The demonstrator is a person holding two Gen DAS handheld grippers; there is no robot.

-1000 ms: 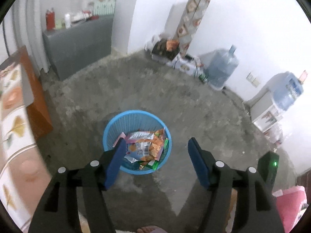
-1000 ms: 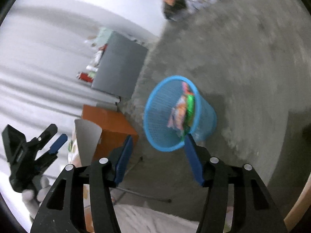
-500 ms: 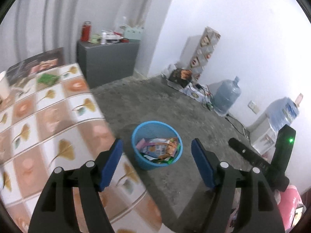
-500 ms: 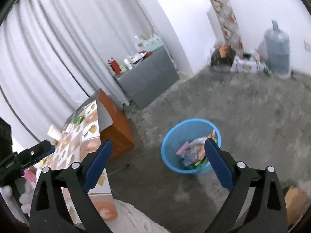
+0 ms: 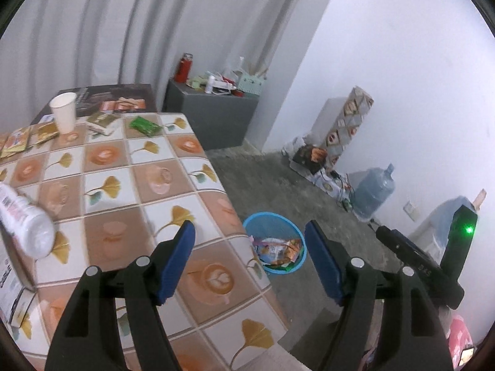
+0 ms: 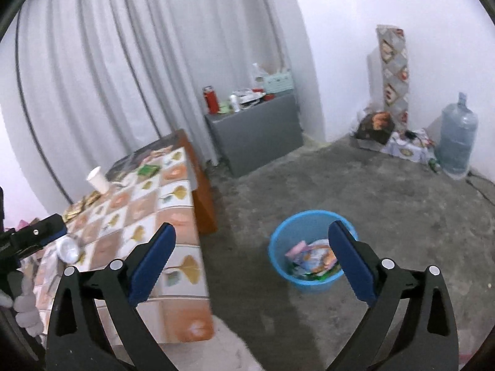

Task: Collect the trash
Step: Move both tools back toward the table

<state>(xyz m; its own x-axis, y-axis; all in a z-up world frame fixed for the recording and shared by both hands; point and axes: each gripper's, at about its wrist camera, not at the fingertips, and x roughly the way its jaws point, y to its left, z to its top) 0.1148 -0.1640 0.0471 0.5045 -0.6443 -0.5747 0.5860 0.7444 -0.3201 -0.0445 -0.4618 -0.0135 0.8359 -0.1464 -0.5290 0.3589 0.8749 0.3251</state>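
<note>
A blue trash basket (image 5: 274, 219) with several snack wrappers inside stands on the floor beside the table; it also shows in the right wrist view (image 6: 280, 241). The table (image 5: 123, 191) has a patterned cloth. On it lie a white plastic bottle (image 5: 21, 219), a white paper cup (image 5: 64, 112), a green packet (image 5: 144, 125) and several wrappers (image 5: 27, 137). My left gripper (image 5: 250, 241) is open and empty over the table's corner. My right gripper (image 6: 252, 241) is open and empty above the floor between table and basket.
A grey cabinet (image 6: 256, 130) with a red flask and clutter stands by the curtain. A water jug (image 6: 457, 142), a tall patterned box (image 6: 393, 74) and boxes sit along the far wall. The floor is bare concrete (image 6: 371, 191).
Both grippers have risen and tilted up from over the basket. The left view has swung left, so the tabletop and its litter now show. Both stay open and empty.
</note>
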